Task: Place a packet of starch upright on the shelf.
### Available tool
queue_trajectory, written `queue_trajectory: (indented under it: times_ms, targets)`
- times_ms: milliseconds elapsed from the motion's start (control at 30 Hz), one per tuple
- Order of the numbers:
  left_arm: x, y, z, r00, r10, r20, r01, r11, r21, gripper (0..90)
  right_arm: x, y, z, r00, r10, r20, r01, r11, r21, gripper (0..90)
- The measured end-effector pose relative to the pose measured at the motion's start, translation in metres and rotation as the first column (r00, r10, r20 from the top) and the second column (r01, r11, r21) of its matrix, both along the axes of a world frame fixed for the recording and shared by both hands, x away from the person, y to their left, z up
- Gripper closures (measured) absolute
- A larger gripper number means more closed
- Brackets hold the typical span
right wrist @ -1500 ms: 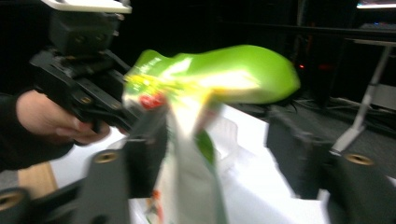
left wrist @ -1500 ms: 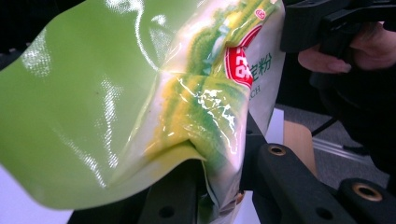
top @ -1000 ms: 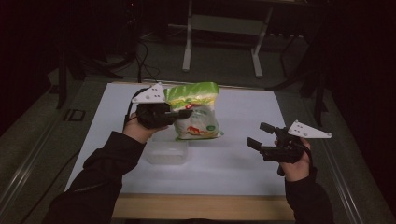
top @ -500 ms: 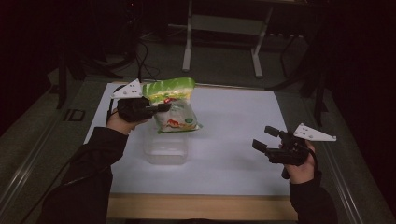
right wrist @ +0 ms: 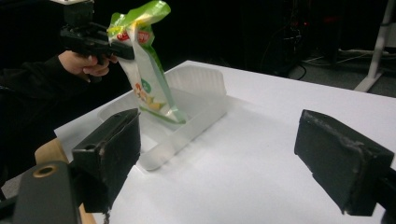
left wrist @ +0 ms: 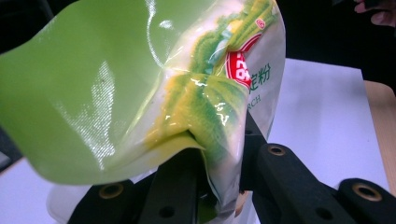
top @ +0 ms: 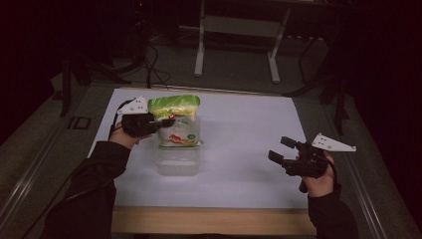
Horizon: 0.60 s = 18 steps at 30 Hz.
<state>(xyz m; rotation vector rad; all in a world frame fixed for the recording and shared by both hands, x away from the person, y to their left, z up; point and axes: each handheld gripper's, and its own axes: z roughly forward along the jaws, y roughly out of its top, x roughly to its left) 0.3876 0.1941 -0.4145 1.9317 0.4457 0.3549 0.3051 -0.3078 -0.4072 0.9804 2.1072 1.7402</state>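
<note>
A green and white plastic bag [top: 175,122] with red print hangs upright from my left gripper [top: 164,121], which is shut on its upper part. In the left gripper view the black jaws pinch the crumpled film of the bag [left wrist: 187,93]. The bag's [right wrist: 147,79] lower end dips into a clear plastic container [top: 178,159] on the white table. My right gripper [top: 281,149] hovers open at the right with nothing between its pads [right wrist: 109,140], facing the container [right wrist: 196,100].
A white sheet [top: 249,134] covers the table, with a wooden edge [top: 209,221] along the near side. A metal stand [top: 236,30] and cables sit on the dark floor beyond the far edge.
My left gripper has carried the bag leftward and down, so it now hangs over and into the clear container. The right gripper has hardly moved.
</note>
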Motion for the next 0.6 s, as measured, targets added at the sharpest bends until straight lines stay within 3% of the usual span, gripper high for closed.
queue_trajectory:
  times_ms: [133, 600]
  targets:
    - [0.000, -0.003, -0.004, 0.9998, -0.012, -0.014, 0.012, 0.9995, 0.028, 82.7, 0.000, 0.000, -0.002, 0.9999, 0.001, -0.010, -0.001, 1.0000, 0.000, 14.5]
    - [0.001, 0.003, -0.016, 0.9991, -0.001, -0.043, 0.004, 0.9985, 0.055, 82.9, 0.000, 0.002, -0.005, 0.9996, 0.015, -0.022, -0.015, 0.9998, 0.012, 14.5]
